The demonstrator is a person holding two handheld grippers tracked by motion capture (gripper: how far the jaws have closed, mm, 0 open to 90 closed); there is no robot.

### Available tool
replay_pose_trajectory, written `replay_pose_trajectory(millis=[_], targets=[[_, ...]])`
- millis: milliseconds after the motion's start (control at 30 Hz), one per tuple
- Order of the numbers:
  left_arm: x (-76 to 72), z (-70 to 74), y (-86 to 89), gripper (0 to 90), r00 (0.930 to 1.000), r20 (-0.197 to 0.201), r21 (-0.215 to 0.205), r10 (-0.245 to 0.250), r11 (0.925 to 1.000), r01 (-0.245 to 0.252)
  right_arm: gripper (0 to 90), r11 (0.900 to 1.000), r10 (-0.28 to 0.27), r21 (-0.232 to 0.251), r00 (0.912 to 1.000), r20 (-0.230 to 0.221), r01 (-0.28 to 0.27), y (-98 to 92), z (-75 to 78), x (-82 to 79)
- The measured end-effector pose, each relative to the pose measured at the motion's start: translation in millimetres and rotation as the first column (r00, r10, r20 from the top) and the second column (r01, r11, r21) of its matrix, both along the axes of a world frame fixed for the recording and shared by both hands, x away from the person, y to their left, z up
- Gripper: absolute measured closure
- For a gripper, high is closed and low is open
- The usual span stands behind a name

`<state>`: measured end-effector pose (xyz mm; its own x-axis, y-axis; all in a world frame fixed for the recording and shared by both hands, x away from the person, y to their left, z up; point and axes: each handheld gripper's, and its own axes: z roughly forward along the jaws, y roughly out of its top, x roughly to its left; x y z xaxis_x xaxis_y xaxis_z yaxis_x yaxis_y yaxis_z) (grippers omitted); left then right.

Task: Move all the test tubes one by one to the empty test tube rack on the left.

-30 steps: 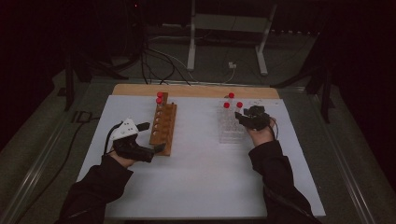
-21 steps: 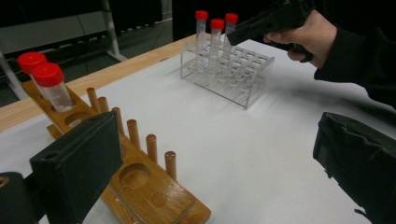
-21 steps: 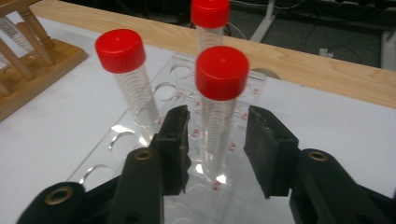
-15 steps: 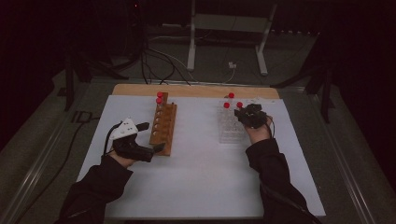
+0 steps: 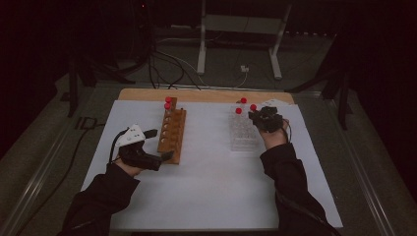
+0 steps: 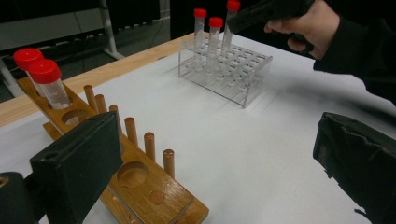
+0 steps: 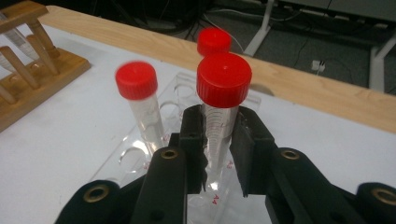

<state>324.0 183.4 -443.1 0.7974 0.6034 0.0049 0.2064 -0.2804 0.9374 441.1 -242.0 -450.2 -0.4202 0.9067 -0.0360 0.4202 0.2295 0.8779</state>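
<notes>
Clad in black long sleeves (image 5: 290, 172), gripping two black grippers: left gripper (image 5: 160, 145) capped by a grey three-cornered plate, right gripper (image 7: 219, 140) studded with brass-ringed screw holes.

The left claw (image 5: 156, 146) lies low at the left of the table (image 5: 216, 196), held in the person's left hand (image 5: 129, 164), with its two black jaws spread wide apart and nothing between them, its grey plate facing up. The right claw (image 5: 255, 117) is raised farther forward on the right in the right hand (image 5: 273, 138), its jaws drawn in close on either side of a red-capped tube (image 7: 222, 107) just below the cap. Both dark-sleeved forearms reach in from the near edge, well apart.
</notes>
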Motion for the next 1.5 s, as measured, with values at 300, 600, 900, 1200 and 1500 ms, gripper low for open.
replay_pose_trajectory(millis=[300, 600, 900, 1200, 1500], targets=[[-0.4, 2.7, -0.6, 2.0, 1.0, 0.003, 0.001, -0.009, 1.0, 0.009, 74.9, 1.0, 0.013, -0.01, 0.9983, 0.057, -0.012, -0.4, 21.7, -12.7], [-2.4, 5.8, -2.6, 2.0, 0.9997, 0.006, 0.005, -0.025, 0.9997, 0.025, 75.0, 0.998, 0.05, -0.035, 0.9937, 0.1, -0.046, 4.3, 40.0, -28.5], [-5.4, 8.8, -7.6, 2.0, 0.9989, 0.003, 0.01, -0.047, 0.9989, 0.047, 74.9, 0.991, 0.126, -0.048, 0.986, 0.109, -0.122, 22.7, 50.8, -47.8], [-9.2, 12.7, -12.0, 2.1, 0.9973, 0.007, 0.01, -0.073, 0.9973, 0.073, 74.9, 0.974, 0.224, -0.045, 0.9695, 0.1, -0.22, 43.2, 47.0, -71.5], [-12.1, 13.6, -20.2, 2.1, 0.9952, 0.002, 0.014, -0.098, 0.9951, 0.098, 74.9, 0.948, 0.316, -0.055, 0.9456, 0.078, -0.312, 61.7, 37.6, -94.3]])
